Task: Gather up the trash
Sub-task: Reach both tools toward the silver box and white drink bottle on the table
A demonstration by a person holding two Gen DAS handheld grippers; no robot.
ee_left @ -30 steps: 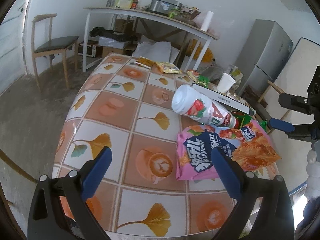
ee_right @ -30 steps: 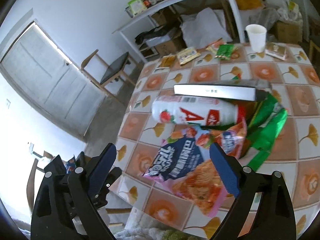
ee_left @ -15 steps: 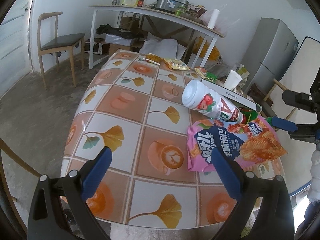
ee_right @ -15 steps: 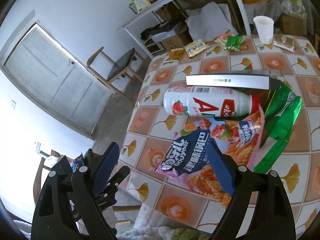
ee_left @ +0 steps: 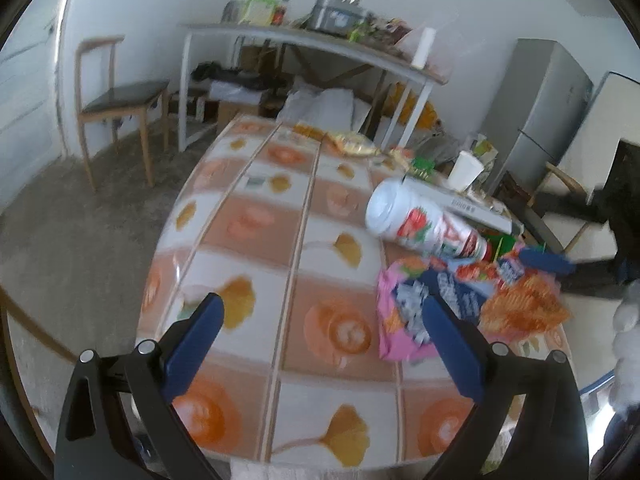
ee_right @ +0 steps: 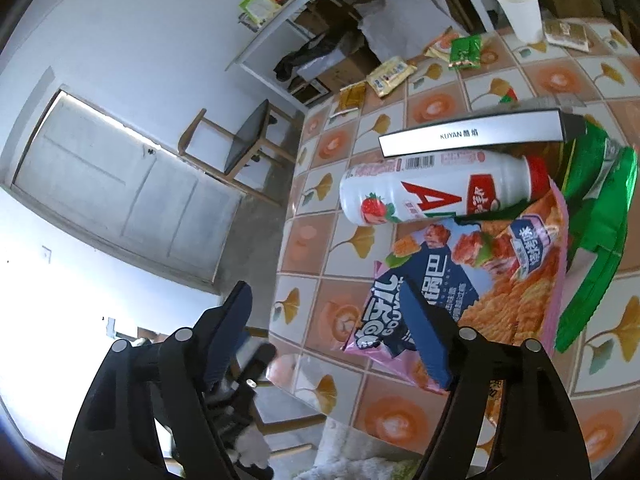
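- Pink snack bag [ee_right: 472, 292] lies flat on the tiled surface [ee_left: 280, 264], touching a white bottle [ee_right: 436, 196] lying on its side.
- Left hand-held gripper [ee_left: 320, 312]: fingers apart, holding nothing.
- Right hand-held gripper [ee_right: 324, 304]: fingers apart, holding nothing.

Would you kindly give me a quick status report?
Both grippers open, empty. Right gripper nearest pink snack bag. Bottle lies on the bag's far edge.

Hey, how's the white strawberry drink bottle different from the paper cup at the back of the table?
The drink bottle lies on its side, while the paper cup stands upright. The bottle carries a strawberry picture, a red letter and a barcode; the cup is plain white. The bottle has a red cap on, the cup is open at the top. The bottle touches the pink snack bag; the cup stands apart from it. Both are mainly white and sit on the tiled table.
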